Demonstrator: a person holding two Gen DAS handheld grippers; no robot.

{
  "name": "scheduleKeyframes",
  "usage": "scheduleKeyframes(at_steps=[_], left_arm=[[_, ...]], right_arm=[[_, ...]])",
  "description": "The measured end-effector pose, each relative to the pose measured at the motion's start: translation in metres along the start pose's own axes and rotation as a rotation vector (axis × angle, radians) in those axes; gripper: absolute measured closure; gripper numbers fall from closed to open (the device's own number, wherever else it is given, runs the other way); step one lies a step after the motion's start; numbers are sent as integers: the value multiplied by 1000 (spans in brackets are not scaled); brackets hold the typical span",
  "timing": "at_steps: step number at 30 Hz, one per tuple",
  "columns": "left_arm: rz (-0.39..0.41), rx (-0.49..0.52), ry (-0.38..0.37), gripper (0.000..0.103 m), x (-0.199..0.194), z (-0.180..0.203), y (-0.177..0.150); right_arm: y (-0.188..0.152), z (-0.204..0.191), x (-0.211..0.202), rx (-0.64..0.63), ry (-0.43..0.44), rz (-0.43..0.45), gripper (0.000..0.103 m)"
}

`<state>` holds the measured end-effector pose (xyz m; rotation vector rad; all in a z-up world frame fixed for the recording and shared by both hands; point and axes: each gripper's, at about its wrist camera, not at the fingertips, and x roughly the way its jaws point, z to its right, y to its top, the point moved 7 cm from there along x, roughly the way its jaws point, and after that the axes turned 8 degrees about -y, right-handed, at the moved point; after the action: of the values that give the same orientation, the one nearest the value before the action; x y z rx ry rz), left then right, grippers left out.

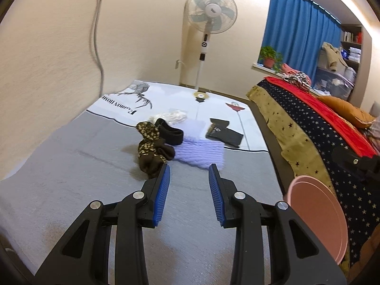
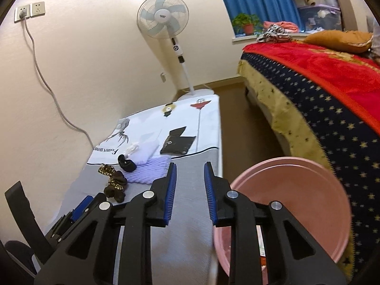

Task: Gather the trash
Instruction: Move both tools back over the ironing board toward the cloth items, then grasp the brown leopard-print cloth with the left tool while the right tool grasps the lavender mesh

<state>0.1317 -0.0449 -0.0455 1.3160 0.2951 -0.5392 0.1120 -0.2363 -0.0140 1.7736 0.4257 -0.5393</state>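
I am between pickups: left gripper and right gripper are part open, both empty. Trash lies on the mattress at 11 o'clock; basin at 3. Next, I advance the left gripper and close on the trash.

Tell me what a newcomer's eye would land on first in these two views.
First, the pink basin low on the right, beside the grey mattress. Next, the small heap in the middle of the mattress: a lavender knit cloth, a leopard-print fabric piece and a black pouch. Behind it a white standing fan stands against the wall, and each open hand-held gripper is empty.
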Motion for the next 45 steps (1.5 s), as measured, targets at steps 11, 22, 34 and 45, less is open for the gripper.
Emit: scheduleKeyframes(at_steps=[11, 22, 34, 45], left_arm=[[-6, -57, 62, 69, 20, -28, 9], [-60, -136, 101, 55, 53, -61, 9], [-119, -196, 65, 55, 73, -72, -1], [-156, -197, 40, 85, 78, -69, -6]], right_arm=[[-4, -28, 58, -3, 81, -60, 79], [-18, -59, 114, -12, 144, -145, 74], [-41, -81, 169, -54, 118, -279, 66], [-45, -86, 169, -86, 131, -279, 98]])
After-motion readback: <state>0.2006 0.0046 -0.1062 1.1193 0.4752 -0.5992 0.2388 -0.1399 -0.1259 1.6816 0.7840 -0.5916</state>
